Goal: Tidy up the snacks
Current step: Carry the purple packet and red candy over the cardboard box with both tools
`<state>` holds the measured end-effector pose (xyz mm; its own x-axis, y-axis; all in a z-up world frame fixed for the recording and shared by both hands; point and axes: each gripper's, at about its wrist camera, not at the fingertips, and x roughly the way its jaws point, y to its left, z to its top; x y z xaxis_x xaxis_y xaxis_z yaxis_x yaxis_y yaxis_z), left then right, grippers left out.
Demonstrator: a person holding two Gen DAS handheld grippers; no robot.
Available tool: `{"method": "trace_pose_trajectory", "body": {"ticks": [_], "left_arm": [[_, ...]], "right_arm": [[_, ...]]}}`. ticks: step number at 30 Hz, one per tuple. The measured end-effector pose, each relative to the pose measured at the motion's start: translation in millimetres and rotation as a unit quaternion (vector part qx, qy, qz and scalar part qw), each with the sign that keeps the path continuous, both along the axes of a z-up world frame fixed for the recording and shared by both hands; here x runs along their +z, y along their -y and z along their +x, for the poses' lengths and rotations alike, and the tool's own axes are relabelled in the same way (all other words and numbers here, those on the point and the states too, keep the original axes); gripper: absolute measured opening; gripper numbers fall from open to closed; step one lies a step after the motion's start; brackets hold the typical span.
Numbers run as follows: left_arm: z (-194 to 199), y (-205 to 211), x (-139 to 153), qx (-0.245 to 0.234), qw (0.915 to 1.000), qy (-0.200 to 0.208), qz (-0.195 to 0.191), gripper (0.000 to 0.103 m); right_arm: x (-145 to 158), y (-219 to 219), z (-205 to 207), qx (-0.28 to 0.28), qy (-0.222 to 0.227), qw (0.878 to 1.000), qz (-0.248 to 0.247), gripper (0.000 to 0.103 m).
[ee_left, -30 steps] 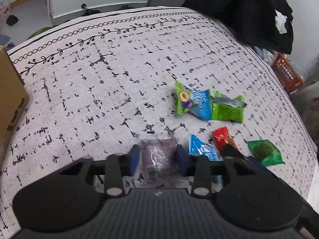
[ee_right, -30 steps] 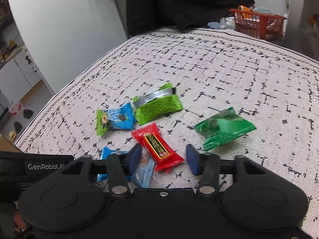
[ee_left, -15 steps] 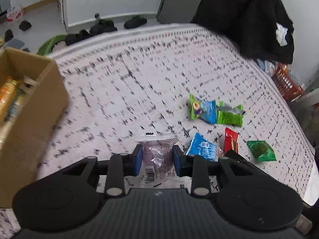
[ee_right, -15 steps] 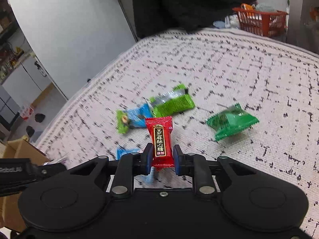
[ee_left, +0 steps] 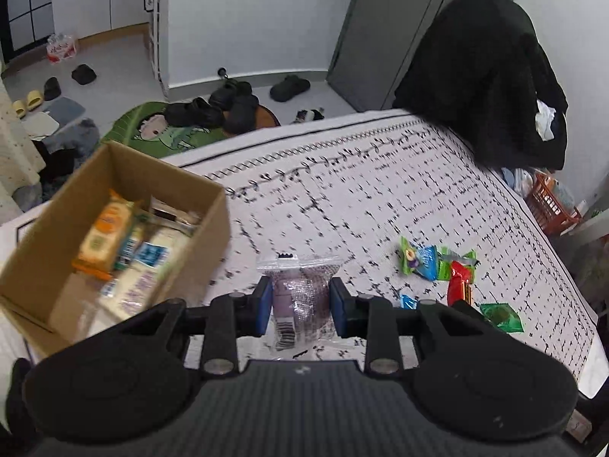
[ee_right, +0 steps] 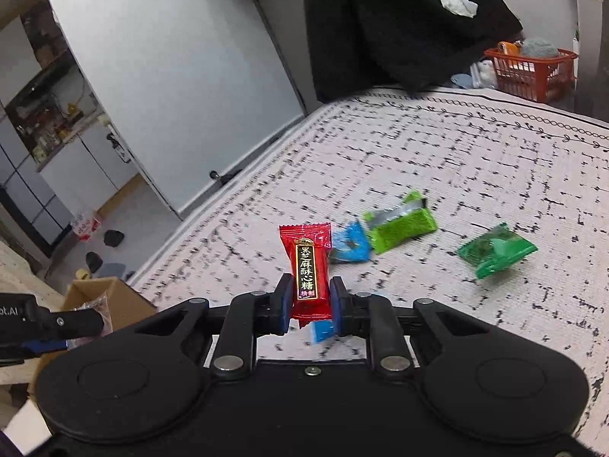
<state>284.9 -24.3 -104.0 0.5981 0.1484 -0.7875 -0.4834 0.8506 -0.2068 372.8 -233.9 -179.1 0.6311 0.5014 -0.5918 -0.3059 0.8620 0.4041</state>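
My left gripper [ee_left: 300,304] is shut on a clear zip bag with a purple snack [ee_left: 298,291] and holds it above the bed, just right of an open cardboard box [ee_left: 171,175] holding several snacks. My right gripper [ee_right: 309,301] is shut on a red candy packet [ee_right: 307,270], lifted above the bedcover. The red candy packet [ee_left: 460,285] also shows in the left wrist view. On the cover lie a blue-green packet [ee_left: 416,261], a light green packet [ee_right: 399,224], a dark green packet [ee_right: 495,249] and a small blue packet [ee_right: 321,330].
The patterned white bedcover [ee_left: 380,198] ends at an edge on the far and right sides. A black coat [ee_left: 487,76] hangs at the far corner. An orange basket [ee_right: 533,72] stands beyond the bed. Shoes and mats [ee_left: 213,110] lie on the floor.
Both grippers closed on their packets and lifted them off the bedcover. The left gripper has moved up and toward the cardboard box, which has come into view.
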Motion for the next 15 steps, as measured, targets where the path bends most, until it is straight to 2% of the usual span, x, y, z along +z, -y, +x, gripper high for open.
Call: {"method": "trace_pose_trajectory", "body": {"ticks": [7, 15], "left_arm": [[-23, -22, 15, 0.02, 0.9998, 0.007, 0.006, 0.031], [-46, -50, 27, 0.054, 0.9984, 0.01, 0.013, 0.031]], "right_arm": [[18, -24, -14, 0.022, 0.017, 0.999, 0.022, 0.02], [41, -65, -42, 0.064, 0.057, 0.996, 0.023, 0.02]]}}
